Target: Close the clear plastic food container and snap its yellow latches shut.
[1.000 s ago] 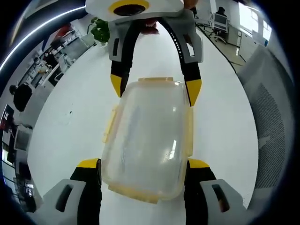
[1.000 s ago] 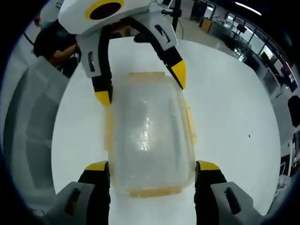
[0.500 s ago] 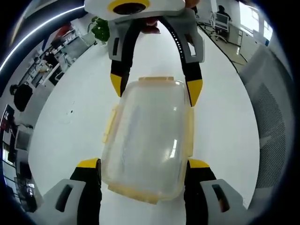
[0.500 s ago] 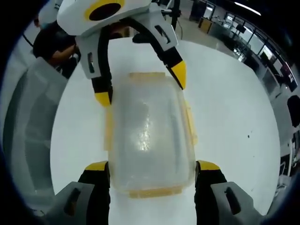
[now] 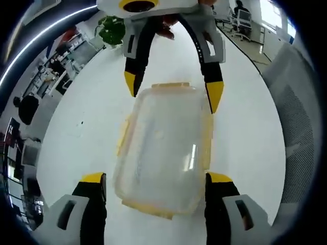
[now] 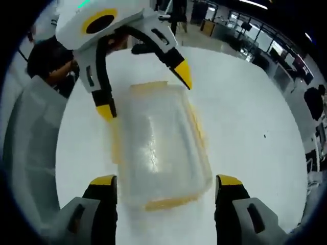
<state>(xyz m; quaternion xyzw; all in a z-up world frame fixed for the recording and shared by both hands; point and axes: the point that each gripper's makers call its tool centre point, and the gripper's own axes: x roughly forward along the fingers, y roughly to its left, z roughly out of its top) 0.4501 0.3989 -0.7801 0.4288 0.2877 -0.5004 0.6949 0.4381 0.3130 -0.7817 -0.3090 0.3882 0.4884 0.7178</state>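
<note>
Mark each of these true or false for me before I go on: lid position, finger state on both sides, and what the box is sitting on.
1. The lid lies on top of the clear container. True.
2. The left gripper is shut on the container. False: its fingers stand open on either side of it.
3. The container rests on a white table. True.
4. The right gripper holds a yellow latch. False: it is open, straddling the near end of the container.
5. The two grippers face each other from opposite ends of the container. True.
</note>
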